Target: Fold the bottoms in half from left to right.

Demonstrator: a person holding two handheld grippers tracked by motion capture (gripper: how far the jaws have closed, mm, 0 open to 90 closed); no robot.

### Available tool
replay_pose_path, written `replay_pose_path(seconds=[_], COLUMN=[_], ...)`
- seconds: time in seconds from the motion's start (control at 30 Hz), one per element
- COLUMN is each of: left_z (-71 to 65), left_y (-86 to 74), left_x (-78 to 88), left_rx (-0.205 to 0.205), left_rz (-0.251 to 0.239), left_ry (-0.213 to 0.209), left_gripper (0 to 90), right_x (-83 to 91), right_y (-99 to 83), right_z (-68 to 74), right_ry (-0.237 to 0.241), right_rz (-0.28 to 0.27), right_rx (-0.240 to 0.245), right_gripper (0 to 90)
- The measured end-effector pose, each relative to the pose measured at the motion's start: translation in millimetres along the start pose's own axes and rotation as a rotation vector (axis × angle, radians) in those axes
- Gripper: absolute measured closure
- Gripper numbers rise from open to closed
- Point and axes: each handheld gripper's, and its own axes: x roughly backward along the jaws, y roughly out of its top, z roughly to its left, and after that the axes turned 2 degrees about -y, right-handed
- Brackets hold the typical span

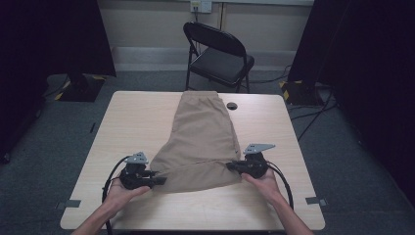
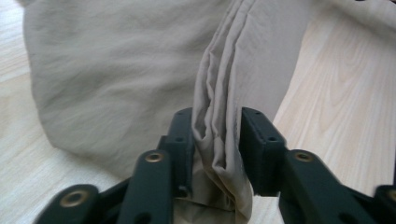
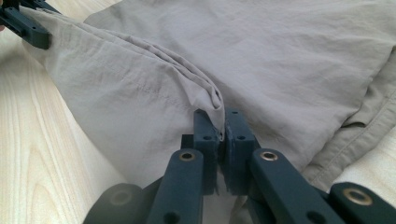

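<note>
A pair of tan shorts [image 1: 203, 137] lies on the wooden table [image 1: 132, 122], waistband at the far edge, hem toward me. My left gripper [image 1: 159, 181] is at the hem's left corner. In the left gripper view its jaws [image 2: 216, 140] stand apart, and a loose, uncompressed fold of the shorts [image 2: 140, 70] hangs between them. My right gripper [image 1: 230, 166] is at the hem's right corner. In the right gripper view its jaws [image 3: 222, 135] are pinched tight on a ridge of the shorts [image 3: 280, 60], which runs up to the left gripper [image 3: 23, 23].
A black folding chair [image 1: 220, 54] stands beyond the table's far edge. A small black round disc [image 1: 231, 105] sits on the table just right of the waistband. Dark stands and cables lie on the floor at both sides.
</note>
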Motion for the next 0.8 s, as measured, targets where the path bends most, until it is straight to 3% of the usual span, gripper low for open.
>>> replay_pose_path(seconds=[0.07, 0.13, 0.27, 0.43, 0.53, 0.6, 0.8], left_z=[0.3, 1.4, 2.2, 2.7, 4.4, 5.9, 6.5], left_y=[1.6, 3.0, 2.9, 3.9, 4.6, 4.4, 5.1], left_x=[1.0, 0.4, -0.3, -0.2, -0.2, 1.2, 4.6], left_rx=[-0.004, -0.005, -0.005, -0.011, 0.005, 0.005, 0.011], left_rz=[-0.021, -0.022, -0.013, -0.013, -0.019, -0.023, -0.057], left_ry=[-0.005, -0.007, -0.008, -0.006, -0.001, 0.0, -0.007], left_gripper=[78.3, 83.3, 84.5, 85.0, 85.1, 85.1, 85.1], right_x=[-0.2, -0.5, -3.3, -16.5, -20.4, -19.9, -7.3], right_y=[-0.5, -1.4, -6.0, -10.5, -10.8, -10.4, -5.3], right_z=[0.1, 0.0, 0.4, -1.1, -4.7, -3.4, -0.9], right_ry=[0.0, 0.014, 0.048, 0.011, 0.029, 0.035, 0.047], right_rz=[0.001, -0.002, 0.015, 0.062, 0.047, 0.05, -0.008], right_rx=[0.001, 0.003, 0.015, 0.028, -0.012, -0.007, -0.026], right_gripper=[85.9, 85.1, 73.7, 64.5, 70.6, 82.4, 85.0])
